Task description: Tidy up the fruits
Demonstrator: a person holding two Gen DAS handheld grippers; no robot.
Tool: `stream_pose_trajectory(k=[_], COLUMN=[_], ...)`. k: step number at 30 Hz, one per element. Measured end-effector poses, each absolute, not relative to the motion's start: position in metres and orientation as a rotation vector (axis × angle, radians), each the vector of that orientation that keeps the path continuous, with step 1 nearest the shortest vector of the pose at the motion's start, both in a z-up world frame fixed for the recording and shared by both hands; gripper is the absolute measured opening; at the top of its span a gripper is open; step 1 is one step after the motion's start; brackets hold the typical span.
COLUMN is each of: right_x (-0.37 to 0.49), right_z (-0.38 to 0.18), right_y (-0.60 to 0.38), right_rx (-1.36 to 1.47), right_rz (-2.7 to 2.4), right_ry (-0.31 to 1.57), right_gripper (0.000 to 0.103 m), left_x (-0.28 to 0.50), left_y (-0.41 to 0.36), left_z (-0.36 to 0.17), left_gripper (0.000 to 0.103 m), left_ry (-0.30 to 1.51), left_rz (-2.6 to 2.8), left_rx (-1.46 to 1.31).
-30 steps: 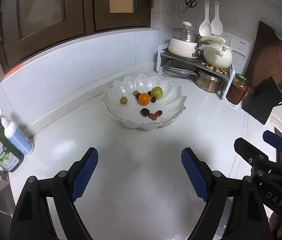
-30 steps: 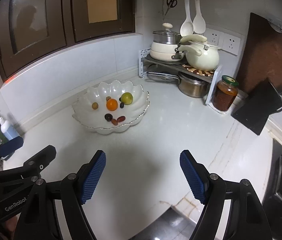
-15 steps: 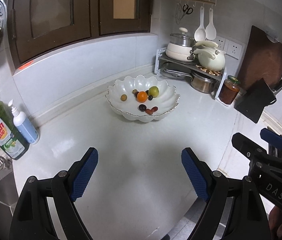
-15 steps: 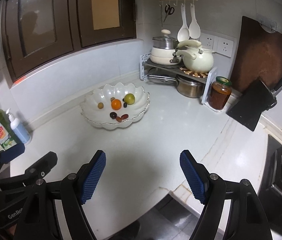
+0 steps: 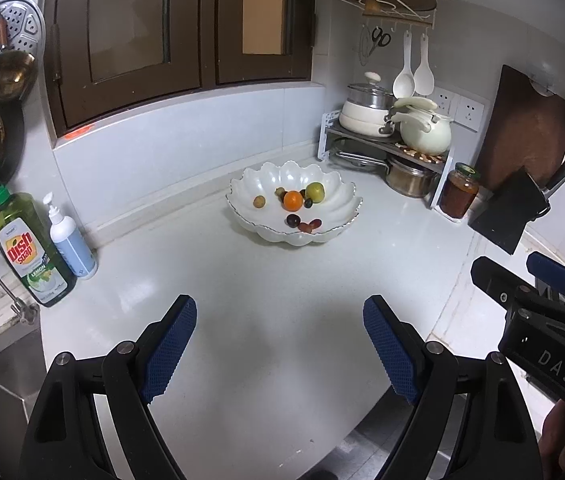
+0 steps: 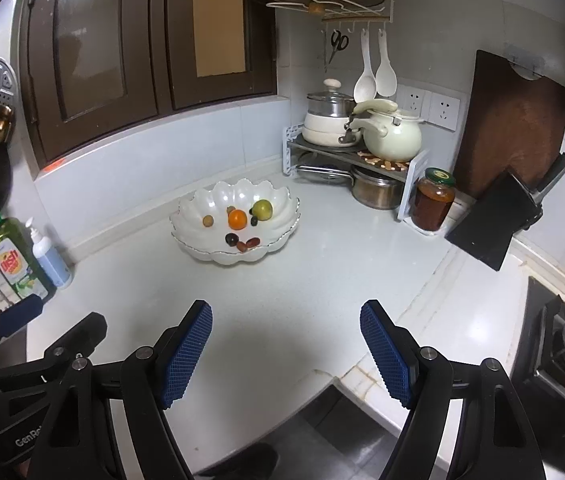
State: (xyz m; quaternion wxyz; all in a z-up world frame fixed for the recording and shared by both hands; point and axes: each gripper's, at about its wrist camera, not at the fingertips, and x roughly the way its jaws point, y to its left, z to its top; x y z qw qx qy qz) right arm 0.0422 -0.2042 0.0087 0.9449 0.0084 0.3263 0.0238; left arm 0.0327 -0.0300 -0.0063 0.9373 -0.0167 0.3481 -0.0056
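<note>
Both claws stand open and empty: the left gripper (image 5: 279,344) and the right gripper (image 6: 285,350) hover side by side over bare white countertop (image 5: 274,280), well apart from the white scalloped fruit bowl (image 5: 336,200) near the back wall. Inside the bowl lie an orange (image 5: 293,200), a green round fruit (image 5: 315,191) and several small dark fruits too small to identify. Open counter stretches between the pads and the bowl; its front edge drops to a dark floor just beneath the grippers. At left, a green bottle (image 5: 28,250) reads "Dish soap, Lemon". The right gripper's body shows "DAS", while the left's lettering is cut off at "GenRo".
</note>
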Motion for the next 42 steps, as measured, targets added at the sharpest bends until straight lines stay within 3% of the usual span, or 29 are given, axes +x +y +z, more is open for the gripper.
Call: stream_pose_trajectory(k=[42], right_x=[0.017], right_z=[0.023], right_y=[-0.217], right_rx=[0.032], right_rz=[0.032], right_ry=[0.622], right_gripper=[0.077], left_x=[0.006], left_y=[-0.047], left_z=[0.009], left_gripper=[0.086], left_ry=[0.67], left_rz=[-0.016], left_rx=[-0.038])
